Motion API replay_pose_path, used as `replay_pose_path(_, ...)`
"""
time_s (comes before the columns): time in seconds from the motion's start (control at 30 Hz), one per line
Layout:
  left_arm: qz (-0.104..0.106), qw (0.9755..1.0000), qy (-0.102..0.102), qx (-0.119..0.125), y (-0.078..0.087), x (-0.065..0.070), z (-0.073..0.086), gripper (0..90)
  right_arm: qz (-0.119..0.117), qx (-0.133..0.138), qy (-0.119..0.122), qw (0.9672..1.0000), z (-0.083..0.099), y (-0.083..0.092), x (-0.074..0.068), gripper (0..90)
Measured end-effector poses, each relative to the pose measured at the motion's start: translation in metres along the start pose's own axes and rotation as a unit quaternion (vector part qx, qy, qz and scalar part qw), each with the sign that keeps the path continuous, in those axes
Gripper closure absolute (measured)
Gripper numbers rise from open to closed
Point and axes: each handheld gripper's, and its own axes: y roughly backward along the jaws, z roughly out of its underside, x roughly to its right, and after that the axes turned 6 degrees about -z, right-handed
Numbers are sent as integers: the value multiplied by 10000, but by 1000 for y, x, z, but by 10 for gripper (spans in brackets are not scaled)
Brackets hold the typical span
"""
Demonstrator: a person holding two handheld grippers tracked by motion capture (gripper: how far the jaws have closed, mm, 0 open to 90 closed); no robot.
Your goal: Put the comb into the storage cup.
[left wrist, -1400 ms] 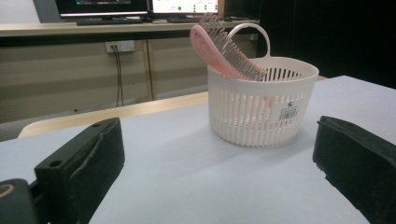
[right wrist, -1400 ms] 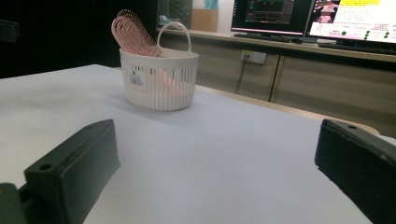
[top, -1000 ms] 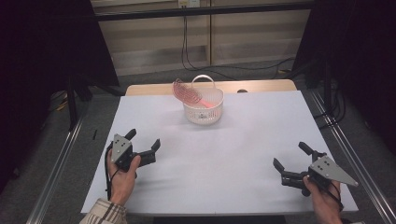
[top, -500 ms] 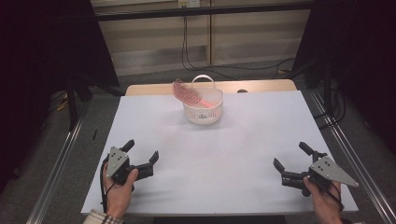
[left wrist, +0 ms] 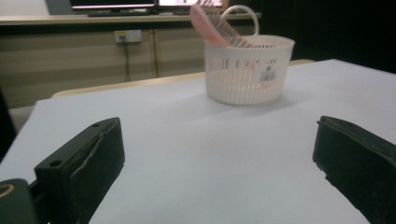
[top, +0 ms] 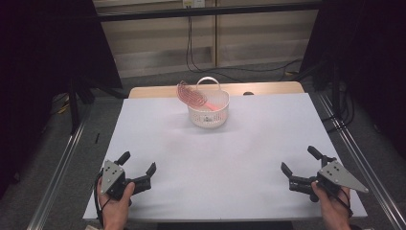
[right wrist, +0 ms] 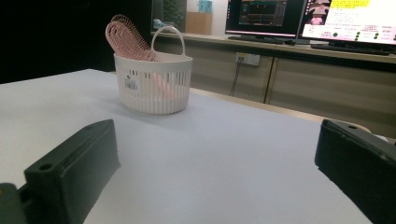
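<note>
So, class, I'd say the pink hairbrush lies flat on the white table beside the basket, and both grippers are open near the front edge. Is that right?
Not quite. The pink hairbrush does not lie on the table: it stands tilted inside the white basket, its head sticking out over the rim, as the high view shows. The rest holds: the left gripper and the right gripper are both open near the front edge.

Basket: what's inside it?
A pink hairbrush stands tilted in the white basket, bristle head sticking out over the rim. Its handle end shows faintly through the slats; the basket floor is hidden.
</note>
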Motion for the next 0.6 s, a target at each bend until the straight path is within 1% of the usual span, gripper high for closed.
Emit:
replay_pose_path(0.03,61,10000,-14,-12,1,-1,0,23,11,-8,-4,10000,0,0,0,0)
replay_pose_path(0.1,-17,9998,-186,24,4,1,1,24,28,-9,-12,10000,0,2,0,0)
replay_pose_path(0.13,9,9997,-230,32,6,1,1,24,54,-10,-28,10000,0,2,0,0)
replay_pose_path(0.17,34,9997,-225,7,6,0,2,24,48,1,-25,10000,0,3,0,0)
replay_pose_path(0.2,25,9999,-161,-45,7,0,3,24,61,2,-21,10000,0,3,0,0)
replay_pose_path(0.23,-25,9999,-151,-73,7,0,4,24,71,-10,-33,10000,0,3,1,0)
replay_pose_path(0.27,-135,9997,-176,-66,6,0,4,26,58,0,-39,10000,0,3,1,0)
replay_pose_path(0.3,-179,9998,-130,-16,5,-1,4,27,42,4,-38,10000,0,2,1,0)
replay_pose_path(0.33,-171,9998,-91,-29,4,-2,4,27,40,5,-39,10000,0,2,1,0)
replay_pose_path(0.37,-107,9999,-71,-100,2,-4,4,27,34,7,-34,10000,0,2,1,0)
replay_pose_path(0.4,-57,9999,-21,-136,1,-4,5,27,19,11,-36,10000,0,2,1,0)
replay_pose_path(0.43,-50,9999,4,-135,1,-3,5,27,15,12,-28,10000,0,2,1,0)
replay_pose_path(0.47,-32,9999,0,-102,1,-3,4,27,24,9,-42,10000,0,1,1,0)
replay_pose_path(0.53,10,9999,-140,-5,1,-2,2,27,31,12,-44,10000,0,0,2,0)
replay_pose_path(0.57,17,9999,-142,20,1,-2,1,27,31,8,-46,10000,0,0,2,0)
replay_pose_path(0.6,-58,9999,-102,92,2,-1,1,27,30,5,-47,10000,0,0,2,0)
